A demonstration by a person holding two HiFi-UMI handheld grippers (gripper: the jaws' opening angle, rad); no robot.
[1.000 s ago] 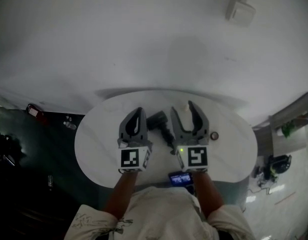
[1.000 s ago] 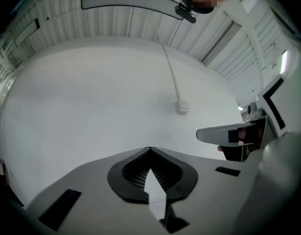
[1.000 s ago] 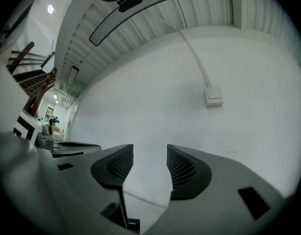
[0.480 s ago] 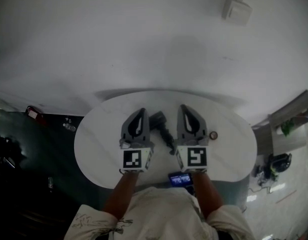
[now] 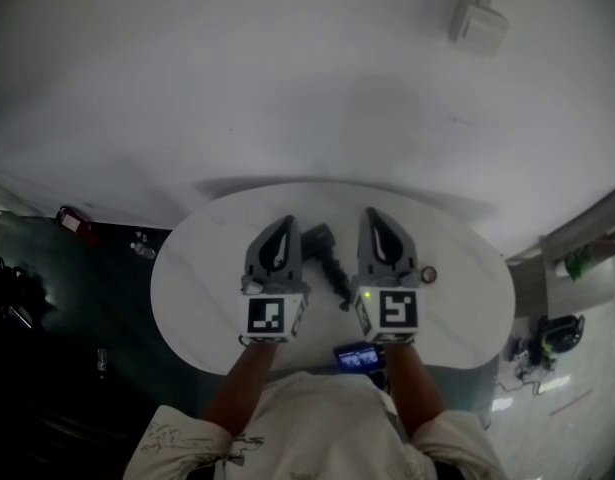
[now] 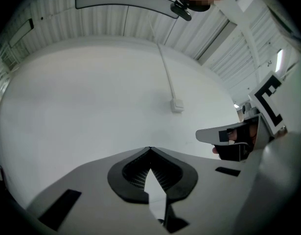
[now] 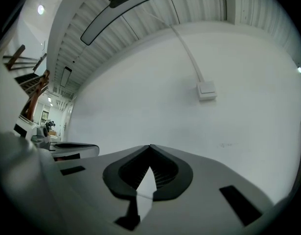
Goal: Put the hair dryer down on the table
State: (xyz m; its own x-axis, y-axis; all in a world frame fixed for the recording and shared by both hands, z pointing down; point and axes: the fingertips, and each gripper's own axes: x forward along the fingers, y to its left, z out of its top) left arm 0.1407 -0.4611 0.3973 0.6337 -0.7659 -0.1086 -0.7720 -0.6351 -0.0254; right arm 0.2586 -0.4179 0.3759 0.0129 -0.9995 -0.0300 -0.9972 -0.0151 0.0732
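Head view showed the hair dryer [image 5: 327, 256] lying flat on the white surface [image 5: 197, 288], between the left hand-held gripper [image 5: 282, 226] and the right hand-held gripper [image 5: 373, 218]. Its long axis ran from far-left to near-right, with the head just beside the left one. No container stood on the surface.

Left gripper view showed that hand-held gripper [image 6: 150, 151] pinched together on nothing, aimed at the wall.

Right gripper view showed its hand-held gripper [image 7: 150, 148] likewise closed and empty. The dryer appeared already set down.

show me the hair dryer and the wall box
hair dryer [image 5: 327, 256]: head view, middle of its dark body
wall box [image 5: 477, 20]: head view, on its front face
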